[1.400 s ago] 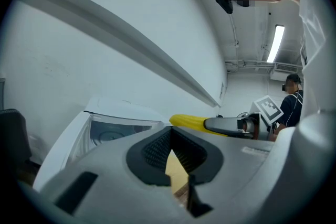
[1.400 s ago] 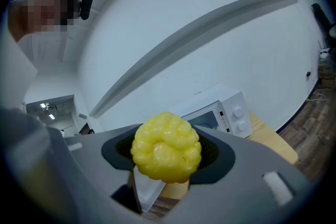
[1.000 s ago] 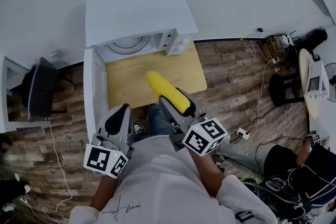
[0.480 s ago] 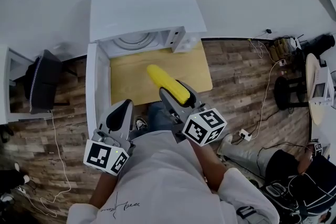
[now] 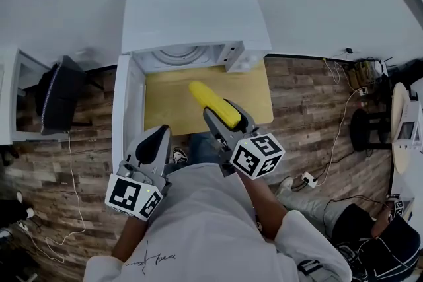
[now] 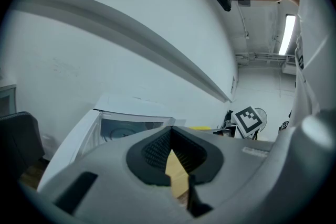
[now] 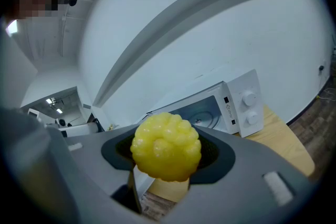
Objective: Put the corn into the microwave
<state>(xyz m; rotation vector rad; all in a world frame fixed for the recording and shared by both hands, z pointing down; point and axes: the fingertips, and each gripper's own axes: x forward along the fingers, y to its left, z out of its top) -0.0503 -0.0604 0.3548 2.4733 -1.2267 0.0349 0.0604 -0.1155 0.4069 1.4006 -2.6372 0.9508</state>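
Observation:
My right gripper point(image 5: 225, 117) is shut on a yellow corn cob point(image 5: 213, 103), which sticks out past the jaws toward the microwave; in the right gripper view the cob's rounded end point(image 7: 166, 146) fills the middle between the jaws. The white microwave point(image 5: 193, 15) stands at the back of a small wooden table point(image 5: 165, 99), its door point(image 5: 127, 112) swung open to the left and the round turntable point(image 5: 180, 55) showing inside. The corn hangs over the table, short of the opening. My left gripper point(image 5: 152, 142) is shut and empty, near the table's front edge by the open door.
A dark chair point(image 5: 59, 95) stands left of the microwave door. Cables and a power strip point(image 5: 307, 178) lie on the wood floor to the right, with a seated person's legs point(image 5: 327, 197) beyond. A white wall runs behind the microwave.
The view has drawn closer to the microwave, and the right gripper with the corn has moved a little forward over the table. The left gripper has kept its place.

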